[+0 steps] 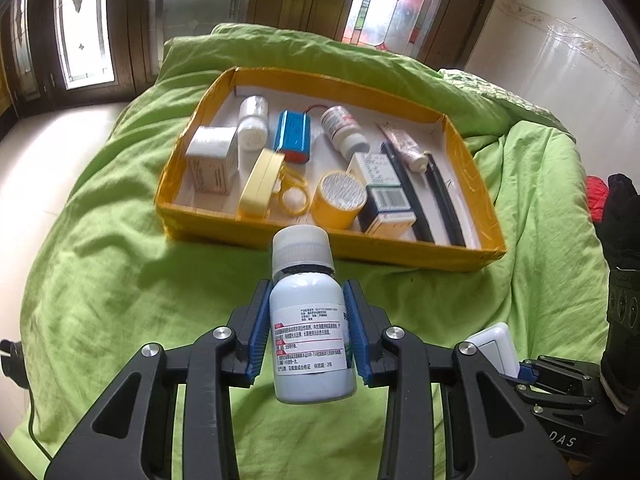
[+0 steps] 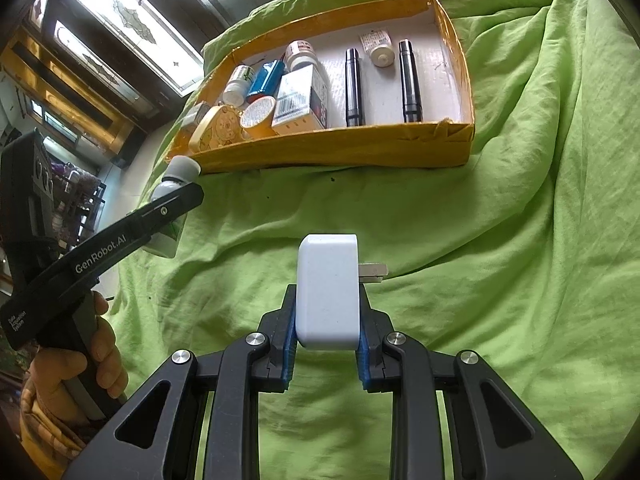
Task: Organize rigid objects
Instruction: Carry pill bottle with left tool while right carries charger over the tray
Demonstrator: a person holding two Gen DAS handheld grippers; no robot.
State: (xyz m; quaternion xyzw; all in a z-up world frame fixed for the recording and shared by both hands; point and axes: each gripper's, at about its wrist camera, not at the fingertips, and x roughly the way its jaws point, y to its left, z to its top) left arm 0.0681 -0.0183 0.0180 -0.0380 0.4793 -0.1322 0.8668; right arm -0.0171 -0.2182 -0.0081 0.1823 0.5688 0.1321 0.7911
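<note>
The left gripper (image 1: pixel 308 328) has its jaws closed on a white medicine bottle (image 1: pixel 310 328), pinched at the round body with the cap pointing away toward the yellow tray (image 1: pixel 400 250). The right gripper (image 2: pixel 329 322) has its jaws closed on a white plug adapter (image 2: pixel 328 292), held by its lower end, its prongs sticking out to the right. Both items hang above the green bedspread (image 2: pixel 500 260), short of the tray.

The bottle is smooth and curved, so it could swivel or slide between the pads if tipped further. The adapter is gripped low, so a knock on the tray's wall could lever it loose.

The tray is crowded on its left: boxes, 2 small bottles, a blue battery pack (image 1: pixel 292 136), a tape roll (image 1: pixel 338 200). Free floor shows mainly near the 2 black tubes (image 2: pixel 382 84) at the right. The near wall must be cleared, and the soft bed could let the tray tilt under a push.
</note>
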